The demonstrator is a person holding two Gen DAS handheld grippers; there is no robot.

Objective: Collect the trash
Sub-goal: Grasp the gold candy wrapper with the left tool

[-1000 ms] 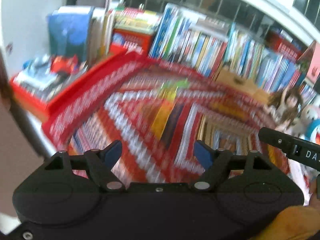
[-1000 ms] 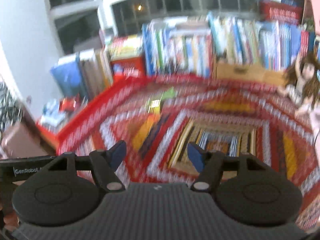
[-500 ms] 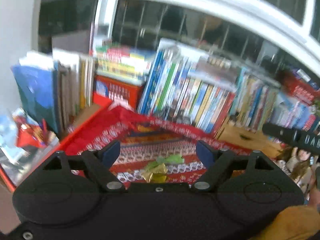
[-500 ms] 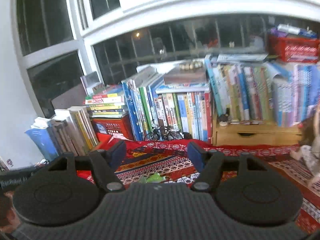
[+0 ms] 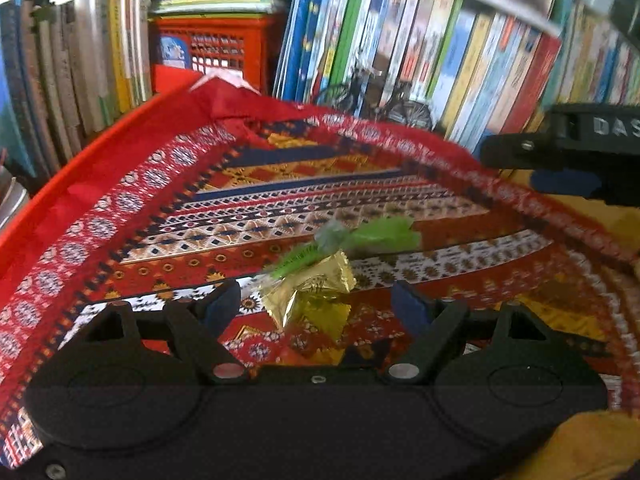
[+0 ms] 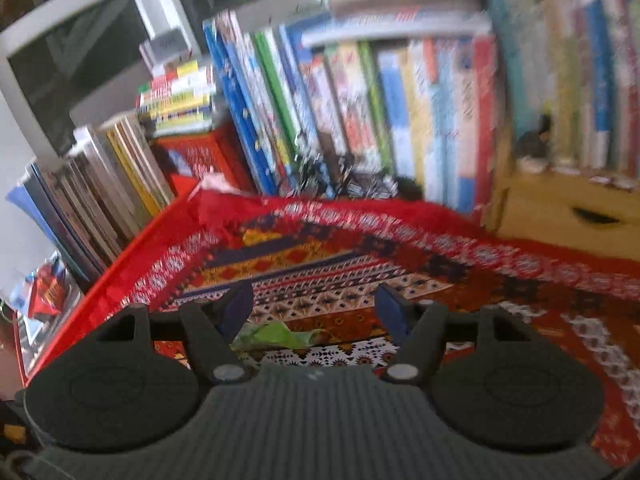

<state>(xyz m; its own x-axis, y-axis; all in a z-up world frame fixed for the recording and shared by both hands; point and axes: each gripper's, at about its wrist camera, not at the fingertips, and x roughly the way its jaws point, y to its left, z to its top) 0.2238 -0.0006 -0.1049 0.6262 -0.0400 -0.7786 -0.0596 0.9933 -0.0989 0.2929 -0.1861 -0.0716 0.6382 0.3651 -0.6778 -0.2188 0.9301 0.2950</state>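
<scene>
A crumpled gold wrapper (image 5: 316,294) lies on the red patterned cloth (image 5: 168,216), with a green wrapper (image 5: 372,234) just behind it. My left gripper (image 5: 318,306) is open, its blue pads on either side of the gold wrapper, close over the cloth. In the right wrist view my right gripper (image 6: 316,308) is open and holds nothing; the green wrapper (image 6: 276,334) shows low between its fingers, nearer the left one. The right gripper's finger (image 5: 560,148) also juts in at the right edge of the left wrist view.
A row of upright books (image 5: 420,48) lines the back of the cloth. A red mesh crate (image 5: 212,50) stands at the back left with books stacked on top. A small model bicycle (image 5: 372,98) leans against the books. A wooden drawer box (image 6: 568,212) sits at the right.
Both grippers have tilted down and moved forward toward the wrappers. The gold wrapper now sits between the left gripper's pads, and the books loom much closer.
</scene>
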